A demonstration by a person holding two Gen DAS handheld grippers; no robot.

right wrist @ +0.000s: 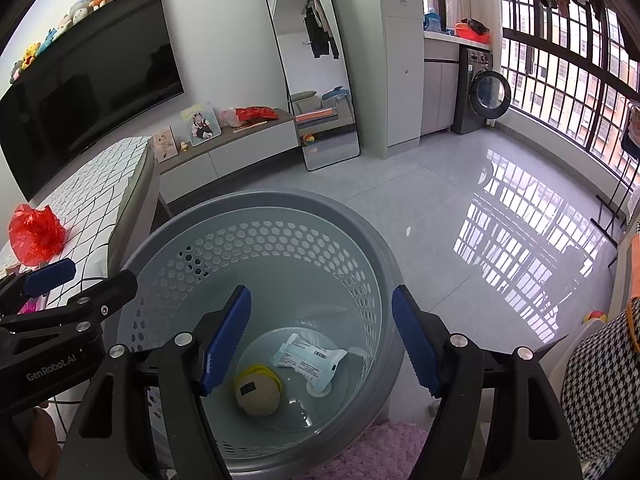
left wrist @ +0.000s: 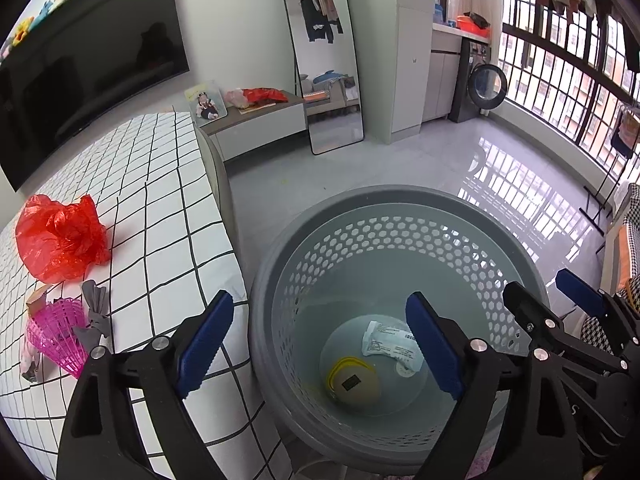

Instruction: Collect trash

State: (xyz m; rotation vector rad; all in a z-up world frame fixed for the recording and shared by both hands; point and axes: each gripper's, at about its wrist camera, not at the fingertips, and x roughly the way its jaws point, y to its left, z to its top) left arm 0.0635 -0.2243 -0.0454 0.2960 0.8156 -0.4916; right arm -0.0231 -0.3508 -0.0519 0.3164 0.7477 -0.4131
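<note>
A grey perforated bin (left wrist: 304,232) (right wrist: 200,208) stands on the floor beside the checked table. In it lie a white wrapper (left wrist: 390,342) (right wrist: 308,356) and a round yellow-rimmed lid (left wrist: 354,382) (right wrist: 258,390). My left gripper (left wrist: 320,344) is open and empty, over the bin's left rim and the table edge. My right gripper (right wrist: 320,336) is open and empty above the bin's mouth; it also shows in the left wrist view (left wrist: 548,296). On the table lie a red plastic bag (left wrist: 60,236) (right wrist: 36,234), a pink mesh piece (left wrist: 60,334) and a grey scrap (left wrist: 94,314).
The table with the white checked cloth (left wrist: 168,216) is left of the bin. A TV (left wrist: 80,68), a low cabinet (left wrist: 256,120), a mirror (left wrist: 324,60) and a washing machine (left wrist: 480,80) line the far wall. A pink rug (right wrist: 380,452) lies by the bin.
</note>
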